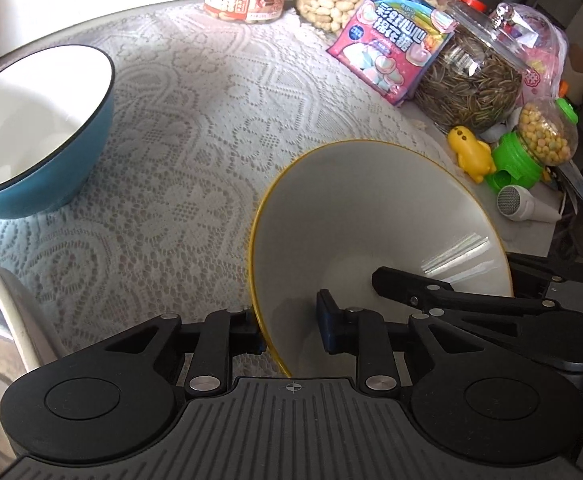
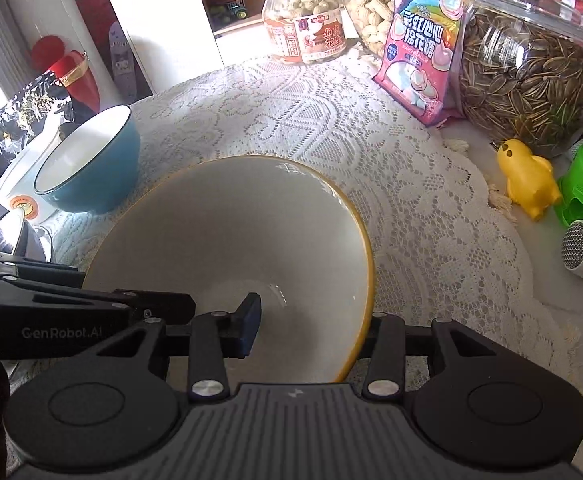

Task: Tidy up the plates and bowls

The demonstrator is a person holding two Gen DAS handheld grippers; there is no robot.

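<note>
The left claw (image 1: 291, 332) straddles the near-left rim of the yellow-rimmed bowl (image 1: 371, 216), one finger inside and one outside, though a firm pinch cannot be told; the right claw (image 2: 311, 330) straddles the opposite rim likewise, its grip equally unclear. Beyond and left of both sits the blue bowl (image 1: 39, 128) on the lace-covered bench (image 1: 211, 120); snack jars (image 1: 467, 80) stand farther off to the right.

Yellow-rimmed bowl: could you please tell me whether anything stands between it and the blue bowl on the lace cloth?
Nothing visible does. Only bare lace cloth lies between the yellow-rimmed bowl and the blue bowl; the pink snack bag stands further back, off that path.
</note>
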